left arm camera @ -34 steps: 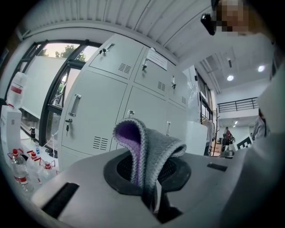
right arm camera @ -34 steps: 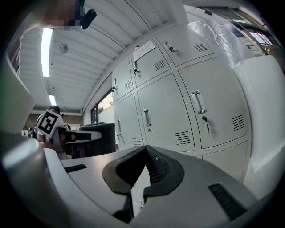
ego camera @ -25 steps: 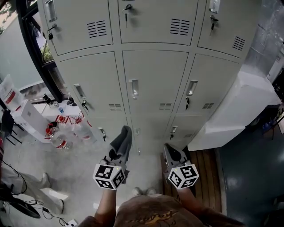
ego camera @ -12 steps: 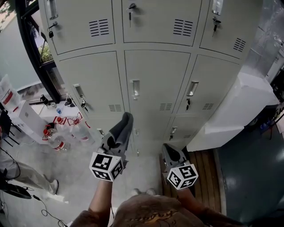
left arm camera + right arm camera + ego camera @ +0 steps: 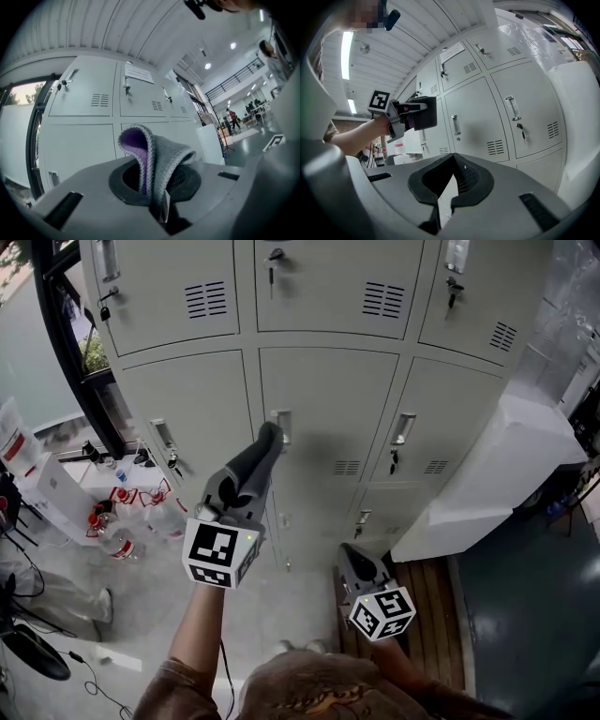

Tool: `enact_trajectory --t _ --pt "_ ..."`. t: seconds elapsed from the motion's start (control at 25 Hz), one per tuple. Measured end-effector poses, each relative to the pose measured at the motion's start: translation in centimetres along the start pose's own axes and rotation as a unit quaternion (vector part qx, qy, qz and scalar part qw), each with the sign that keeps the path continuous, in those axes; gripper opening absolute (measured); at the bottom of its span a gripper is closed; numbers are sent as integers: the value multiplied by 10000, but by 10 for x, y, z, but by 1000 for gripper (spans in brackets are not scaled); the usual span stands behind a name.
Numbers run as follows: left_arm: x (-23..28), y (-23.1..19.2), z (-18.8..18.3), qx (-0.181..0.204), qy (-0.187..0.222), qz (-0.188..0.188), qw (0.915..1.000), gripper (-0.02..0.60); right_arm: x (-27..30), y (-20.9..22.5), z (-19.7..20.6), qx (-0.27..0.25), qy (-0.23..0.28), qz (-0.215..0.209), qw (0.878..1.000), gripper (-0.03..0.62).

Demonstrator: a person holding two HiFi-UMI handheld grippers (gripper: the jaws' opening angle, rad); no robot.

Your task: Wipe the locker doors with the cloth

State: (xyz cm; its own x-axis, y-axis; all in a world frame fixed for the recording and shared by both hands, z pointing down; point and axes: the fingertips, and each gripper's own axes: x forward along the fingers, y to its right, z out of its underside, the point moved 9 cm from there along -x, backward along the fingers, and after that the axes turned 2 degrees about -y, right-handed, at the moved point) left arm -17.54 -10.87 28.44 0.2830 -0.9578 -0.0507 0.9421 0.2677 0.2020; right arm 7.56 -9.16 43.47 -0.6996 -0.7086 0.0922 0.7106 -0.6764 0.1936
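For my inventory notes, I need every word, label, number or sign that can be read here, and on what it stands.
None can be read.
Paper sheet on a locker door: print too blurred.
Red labels on the bottles: too small.
Marker cube: square pattern only, no letters.

Ahead: cloth [image 5: 255,460] in left tongs [image 5: 236,491] before middle locker door [image 5: 328,399], perhaps touching; right tongs [image 5: 357,556] lower, rightward.
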Motion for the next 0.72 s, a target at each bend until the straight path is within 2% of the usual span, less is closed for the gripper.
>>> enact_trajectory --t 0.2,0.4,0.56,0.72 --pt "17 -7 -33 672 237 -49 9974 38 0 1 1 16 -24 -10 10000 -3" --pt "33 -8 -58 1363 381 -115 9899 38 0 2 2 35 -47 3 10000 -3" --pt "47 -10 -78 2026 458 -252 9779 40 2 3 1 24 -40 -5 10000 -3" --pt "62 -13 -93 2704 541 -431 9603 40 9 2 1 22 -37 -55 10000 -3"
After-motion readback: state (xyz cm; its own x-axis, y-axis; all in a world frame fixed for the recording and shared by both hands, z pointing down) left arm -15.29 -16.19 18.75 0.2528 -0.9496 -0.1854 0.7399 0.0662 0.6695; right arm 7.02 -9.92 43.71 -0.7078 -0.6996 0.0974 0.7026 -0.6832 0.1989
